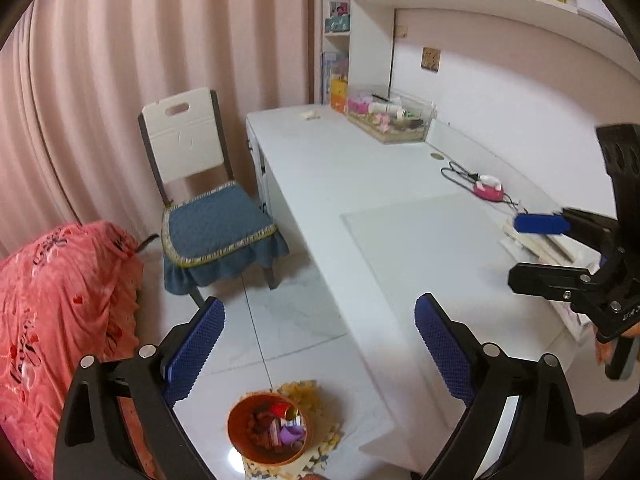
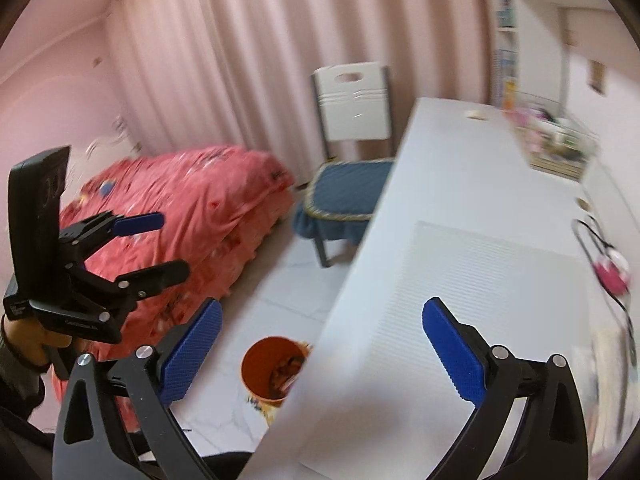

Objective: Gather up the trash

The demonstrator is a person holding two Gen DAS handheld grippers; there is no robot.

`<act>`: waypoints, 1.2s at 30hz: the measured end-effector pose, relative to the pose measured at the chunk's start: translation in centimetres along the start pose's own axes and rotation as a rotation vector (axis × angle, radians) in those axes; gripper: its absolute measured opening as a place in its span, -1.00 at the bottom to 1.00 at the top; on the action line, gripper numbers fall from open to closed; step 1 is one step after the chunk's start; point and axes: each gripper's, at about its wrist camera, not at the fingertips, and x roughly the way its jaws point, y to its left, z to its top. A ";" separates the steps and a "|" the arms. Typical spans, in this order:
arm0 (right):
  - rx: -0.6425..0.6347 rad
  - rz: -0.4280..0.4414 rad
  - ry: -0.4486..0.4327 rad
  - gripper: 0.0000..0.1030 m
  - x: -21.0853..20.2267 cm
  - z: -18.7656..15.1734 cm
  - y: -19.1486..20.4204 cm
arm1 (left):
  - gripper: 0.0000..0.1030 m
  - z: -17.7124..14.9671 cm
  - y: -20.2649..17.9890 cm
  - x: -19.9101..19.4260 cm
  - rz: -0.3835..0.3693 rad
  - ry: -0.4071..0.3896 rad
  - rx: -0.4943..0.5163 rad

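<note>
White surface [image 1: 360, 184] fills frame right, pink curtain behind. Orange trash bin [image 1: 266, 428], scraps inside, sits on floor at bottom centre. Left gripper [image 1: 320, 344] and right gripper [image 2: 322, 340]: fingers spread wide, empty.

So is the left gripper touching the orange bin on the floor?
Apart. In the left wrist view the left gripper stands open and empty, and white floor shows between its fingers and the orange bin below.
</note>
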 end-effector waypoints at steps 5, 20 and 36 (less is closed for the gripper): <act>0.088 -0.079 -0.054 0.91 -3.1 -1.0 -2.3 | 0.89 1.6 -3.0 -1.1 0.037 -0.040 -0.002; 0.154 -0.202 -0.162 0.91 -6.0 -2.2 -3.6 | 0.89 2.3 -5.4 -1.5 0.070 -0.086 -0.124; 0.113 -0.154 -0.136 0.91 -4.3 -1.4 -1.9 | 0.89 2.5 -5.3 -1.9 0.114 -0.093 -0.092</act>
